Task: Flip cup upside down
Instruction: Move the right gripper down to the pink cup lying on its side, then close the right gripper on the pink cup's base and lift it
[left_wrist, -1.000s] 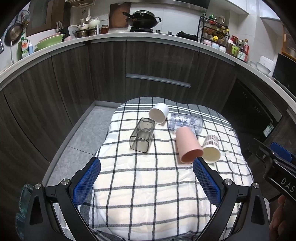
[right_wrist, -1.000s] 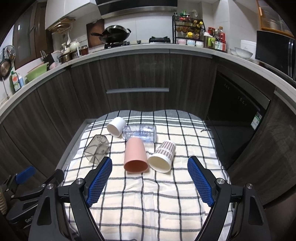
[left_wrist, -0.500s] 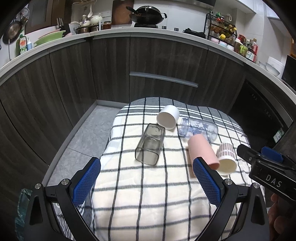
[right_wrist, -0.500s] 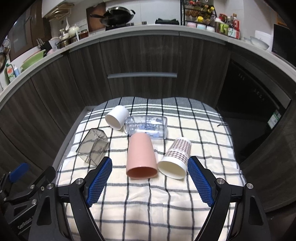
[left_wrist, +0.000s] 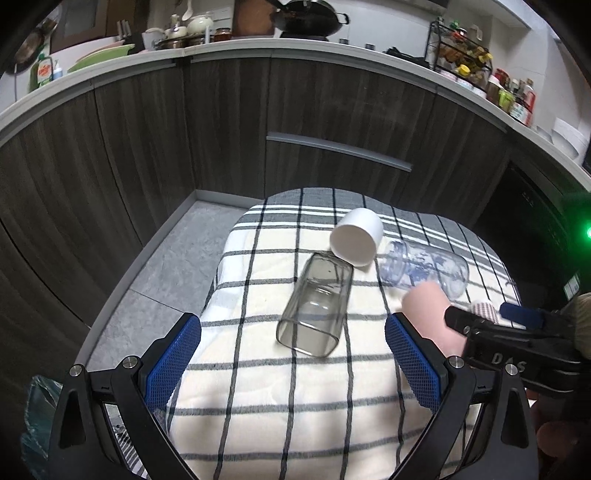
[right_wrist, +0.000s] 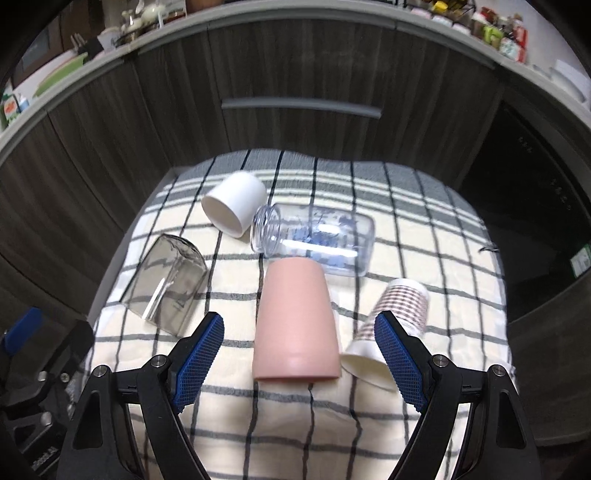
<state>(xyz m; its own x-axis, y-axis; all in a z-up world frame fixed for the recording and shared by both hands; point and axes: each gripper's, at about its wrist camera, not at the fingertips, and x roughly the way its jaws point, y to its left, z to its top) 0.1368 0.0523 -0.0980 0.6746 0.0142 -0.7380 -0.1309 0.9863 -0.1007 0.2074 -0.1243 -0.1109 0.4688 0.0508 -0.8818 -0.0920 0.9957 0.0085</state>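
Observation:
Several cups lie on their sides on a checked cloth (right_wrist: 295, 424). A pink cup (right_wrist: 295, 321) lies with its mouth toward me, between the blue pads of my open right gripper (right_wrist: 297, 363). Beside it lie a brown-striped paper cup (right_wrist: 395, 317), a clear printed jar (right_wrist: 314, 238), a white cup (right_wrist: 234, 206) and a smoky square glass (right_wrist: 166, 284). My open left gripper (left_wrist: 291, 363) hovers just before the smoky glass (left_wrist: 316, 304). The white cup (left_wrist: 356, 236), the jar (left_wrist: 428, 266) and the pink cup (left_wrist: 428, 314) also show there, the pink one partly hidden by the right gripper.
Dark wood cabinet fronts (left_wrist: 332, 122) curve behind the cloth-covered table. A grey floor (left_wrist: 155, 273) lies at the table's left edge. A worktop (left_wrist: 295, 40) with pots and bottles runs above.
Both grippers have moved forward and down toward the cups. The right gripper now straddles the pink cup. The left has closed in on the smoky glass.

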